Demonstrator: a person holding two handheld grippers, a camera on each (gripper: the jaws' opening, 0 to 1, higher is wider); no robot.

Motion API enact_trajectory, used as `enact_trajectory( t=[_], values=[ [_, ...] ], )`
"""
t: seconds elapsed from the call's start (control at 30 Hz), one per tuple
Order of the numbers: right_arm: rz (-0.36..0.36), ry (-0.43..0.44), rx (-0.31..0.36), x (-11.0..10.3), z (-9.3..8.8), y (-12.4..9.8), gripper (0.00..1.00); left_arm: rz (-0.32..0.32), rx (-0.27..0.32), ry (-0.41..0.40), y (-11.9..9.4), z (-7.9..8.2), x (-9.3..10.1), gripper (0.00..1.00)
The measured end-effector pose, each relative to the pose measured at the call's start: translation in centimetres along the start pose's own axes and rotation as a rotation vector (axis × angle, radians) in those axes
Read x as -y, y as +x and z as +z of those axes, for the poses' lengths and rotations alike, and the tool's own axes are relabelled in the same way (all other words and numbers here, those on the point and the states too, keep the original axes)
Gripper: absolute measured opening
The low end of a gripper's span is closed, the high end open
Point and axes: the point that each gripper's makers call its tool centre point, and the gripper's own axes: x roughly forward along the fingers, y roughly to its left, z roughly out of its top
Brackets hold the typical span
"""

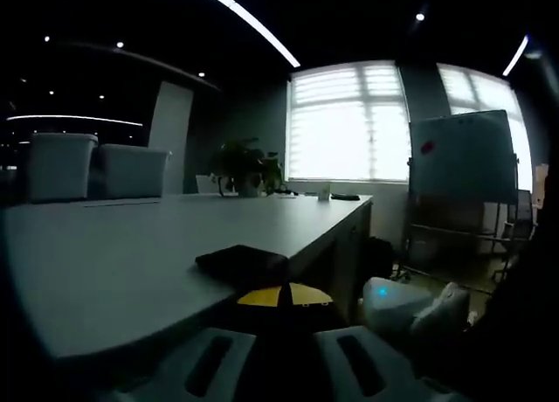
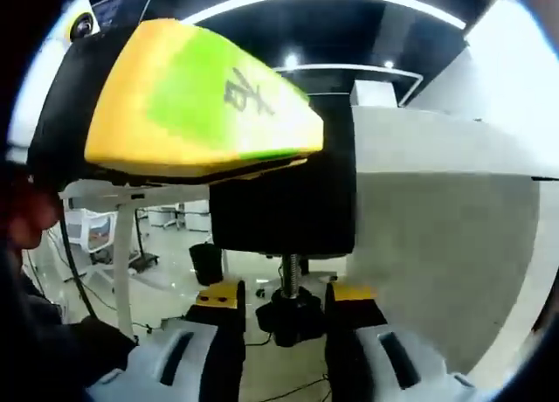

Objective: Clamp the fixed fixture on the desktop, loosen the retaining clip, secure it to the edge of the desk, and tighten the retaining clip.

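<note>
Right gripper (image 2: 289, 336) jaws pinch the screw knob (image 2: 289, 317) under the clamp fixture (image 2: 284, 205), placed to turn the retaining clip. Fixture sits at the table (image 2: 437, 245) edge, w/ its yellow-green pad (image 2: 196, 96) up close. Left gripper (image 1: 284, 354) grips the fixture's black top (image 1: 242, 263) on the tabletop, prob. steadying it while the screw gets worked.

left gripper view: low at desk (image 1: 131, 262) edge, facing windows (image 1: 349, 122) | right gripper view: very close under fixture (image 2: 279, 201), sideways-rolled
</note>
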Motion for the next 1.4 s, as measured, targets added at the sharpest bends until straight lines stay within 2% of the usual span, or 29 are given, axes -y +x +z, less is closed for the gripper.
enact_trajectory(
  t=[0.13,0.23,0.4,0.5,0.53,0.6,0.63,0.73,0.83,0.87,0.9,0.93,1.03,1.07,1.1,1.13,1.2,1.27,1.3,1.4],
  values=[
    [0.028,-0.109,-0.025,0.0,-0.1,0.0,0.27,0.002,0.0,0.0,0.1,0.0,-0.3,0.01],
    [0.086,-0.122,-0.03,-0.3,-0.2,-0.1,0.27,-0.001,0.001,0.017,0.2,0.2,0.0,0.01],
    [0.271,-0.131,-0.072,-1.0,-0.4,0.0,0.26,0.001,0.01,0.025,0.3,0.3,0.2,0.01],
    [0.451,-0.139,-0.091,-1.7,-0.5,-0.4,0.26,-0.005,0.013,0.028,0.3,0.3,0.1,0.01],
    [0.496,-0.095,-0.103,-1.8,-0.5,-0.6,0.26,-0.006,0.014,0.026,0.3,0.3,0.1,0.01],
    [0.579,-0.15,-0.062,-2.1,-0.3,-0.8,0.26,-0.004,0.02,0.017,0.2,0.4,0.1,0.01],
    [0.616,-0.154,-0.066,-2.2,-0.4,-1.0,0.26,-0.004,0.021,0.017,0.2,0.5,0.1,0.01],
    [0.697,-0.181,-0.081,-2.6,-0.4,-1.2,0.26,-0.016,0.021,0.006,0.3,0.5,-0.1,0.01],
    [0.762,-0.147,-0.103,-3.1,-0.5,-1.4,0.26,-0.023,0.014,0.012,0.3,0.4,-0.1,0.01],
    [0.771,-0.148,-0.099,-3.1,-0.5,-1.3,0.26,-0.021,0.013,0.016,0.3,0.4,0.0,0.01],
    [0.798,-0.164,-0.058,-3.4,-0.2,-1.4,0.26,-0.019,0.013,0.018,0.3,0.4,0.0,0.01],
    [0.806,-0.184,-0.049,-3.3,-0.3,-1.4,0.26,-0.018,0.014,0.018,0.3,0.4,-0.1,0.01],
    [0.784,-0.141,-0.07,-2.9,-0.4,-1.5,0.26,-0.014,0.013,0.017,0.3,0.4,-0.1,0.01],
    [0.753,-0.15,-0.071,-2.6,-0.4,-1.4,0.27,-0.011,0.012,0.016,0.3,0.4,0.0,0.01],
    [0.698,-0.183,-0.044,-2.4,-0.1,-1.3,0.28,-0.008,0.012,0.017,0.3,0.4,0.0,0.01],
    [0.684,-0.192,-0.037,-2.3,-0.1,-1.3,0.3,-0.006,0.012,0.017,0.3,0.4,0.0,0.01],
    [0.537,-0.172,-0.017,-1.2,0.1,-0.9,0.39,-0.005,0.014,0.014,0.3,0.4,0.0,0.01],
    [0.38,-0.189,0.001,0.1,0.3,-0.6,0.48,-0.011,0.013,0.022,0.3,0.4,0.0,0.01],
    [0.306,-0.179,0.013,0.6,0.5,-0.7,0.5,-0.018,0.014,0.022,0.3,0.3,0.0,0.01],
    [0.185,-0.176,0.027,0.7,0.8,-1.1,0.47,-0.025,0.014,0.023,0.4,0.3,0.1,0.01]
  ],
)
